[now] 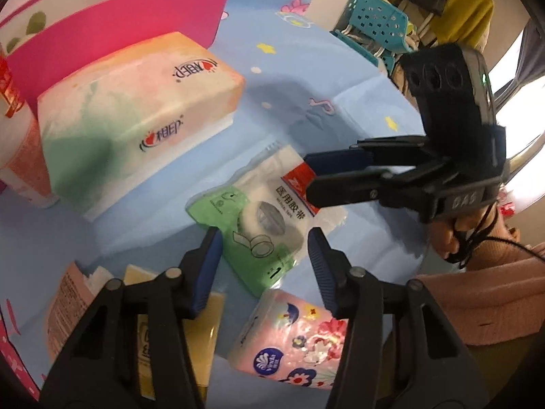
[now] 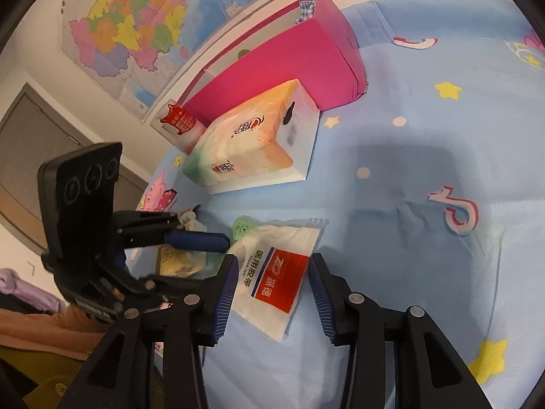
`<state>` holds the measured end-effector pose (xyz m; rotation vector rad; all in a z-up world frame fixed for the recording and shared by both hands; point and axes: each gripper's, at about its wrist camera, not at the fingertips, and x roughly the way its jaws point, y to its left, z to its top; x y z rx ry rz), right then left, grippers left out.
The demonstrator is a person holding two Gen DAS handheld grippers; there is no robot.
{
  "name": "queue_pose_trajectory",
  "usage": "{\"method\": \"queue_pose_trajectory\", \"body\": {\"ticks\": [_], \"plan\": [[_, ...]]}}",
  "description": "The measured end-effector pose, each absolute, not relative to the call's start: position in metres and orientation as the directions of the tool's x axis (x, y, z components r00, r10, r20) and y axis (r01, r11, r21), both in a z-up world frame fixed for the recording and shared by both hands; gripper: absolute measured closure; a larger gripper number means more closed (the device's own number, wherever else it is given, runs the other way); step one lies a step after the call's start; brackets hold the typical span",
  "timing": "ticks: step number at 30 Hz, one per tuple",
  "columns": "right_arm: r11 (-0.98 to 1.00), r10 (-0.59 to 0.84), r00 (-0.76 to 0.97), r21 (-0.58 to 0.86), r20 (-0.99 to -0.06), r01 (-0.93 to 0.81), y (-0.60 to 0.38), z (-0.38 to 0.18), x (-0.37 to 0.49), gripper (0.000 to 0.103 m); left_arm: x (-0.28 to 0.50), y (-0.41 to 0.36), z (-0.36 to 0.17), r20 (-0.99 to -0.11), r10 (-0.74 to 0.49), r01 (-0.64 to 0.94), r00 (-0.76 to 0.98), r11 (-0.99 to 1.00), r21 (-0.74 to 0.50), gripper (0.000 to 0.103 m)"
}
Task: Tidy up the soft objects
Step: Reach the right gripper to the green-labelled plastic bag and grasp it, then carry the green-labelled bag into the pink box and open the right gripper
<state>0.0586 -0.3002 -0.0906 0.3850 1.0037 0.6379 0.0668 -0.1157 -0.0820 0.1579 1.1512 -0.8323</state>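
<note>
A rigid pink box [image 1: 112, 24] stood at the sheet's [image 1: 306, 78] far left edge, a soft rectangular tissue pack [image 1: 136, 109] before it. The crinkly plastic tape bag [image 1: 265, 211] lay mid-sheet. The left gripper [image 1: 265, 255] hovered over it, jaws part-open, empty. The right gripper [image 2: 272, 293] straddled its red label, ribbed pads clear.

tape packet [image 2: 272, 272] on bedsheet [image 2: 425, 170] | tissue pack [image 2: 252, 136] against box [image 2: 279, 64]
</note>
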Motion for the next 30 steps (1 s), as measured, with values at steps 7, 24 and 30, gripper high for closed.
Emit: {"method": "queue_pose_trajectory", "body": {"ticks": [7, 24, 30], "plan": [[0.64, 0.767, 0.319, 0.692, -0.556, -0.334, -0.296, -0.095, 0.064, 0.066, 0.071, -0.107, -0.082, -0.832, -0.534, 0.628, 0.15, 0.702, -0.337, 0.049], [0.654, 0.754, 0.39, 0.657, -0.529, -0.374, -0.3, -0.08, 0.064, 0.091, 0.075, -0.096, -0.079, -0.782, -0.608, 0.566, 0.137, 0.696, -0.442, 0.047], [0.605, 0.791, 0.391, 0.694, -0.47, -0.39, -0.301, -0.067, 0.072, 0.092, 0.079, -0.093, -0.073, -0.749, -0.651, 0.566, 0.125, 0.667, -0.485, 0.043]]}}
